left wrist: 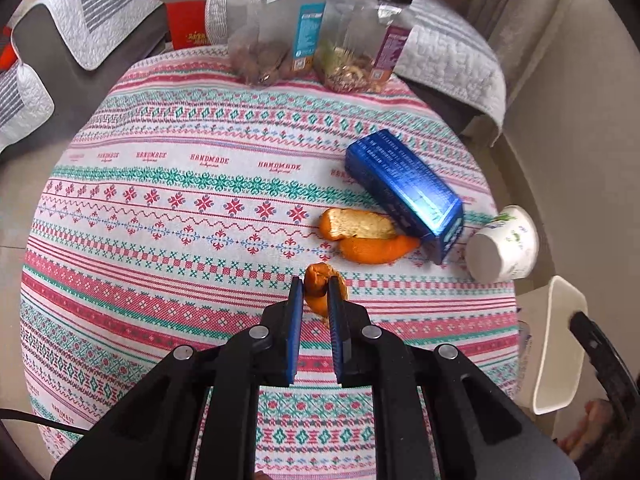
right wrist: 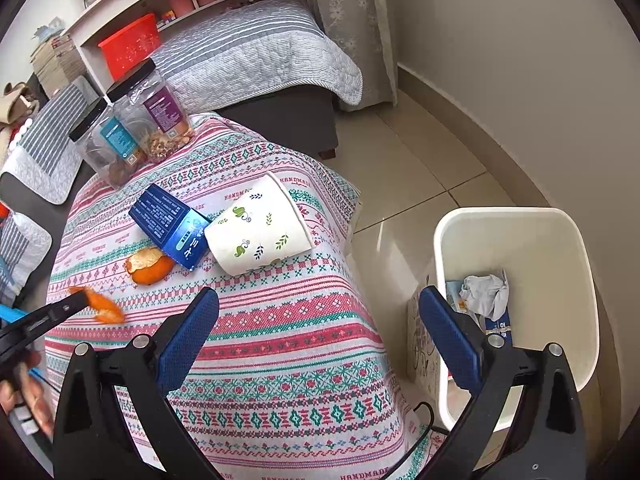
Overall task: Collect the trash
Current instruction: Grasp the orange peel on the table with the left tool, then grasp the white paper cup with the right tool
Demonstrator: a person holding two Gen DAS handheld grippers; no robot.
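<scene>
Left tool is pinching a peel just above the counter by a thin edge, so it's risking slipping before reaching the bin; right tool is hanging wide open, empty.

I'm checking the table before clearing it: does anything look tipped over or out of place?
Yes. The paper cup lies tipped on its side beside the blue box, and loose orange peel lies on the tablecloth.

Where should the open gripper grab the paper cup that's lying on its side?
Probably across the paper cup mid-wall, coming from above. It lies tipped over, so its round sides face up; the blue box crowds its base, and the right gripper stands wide open.
</scene>
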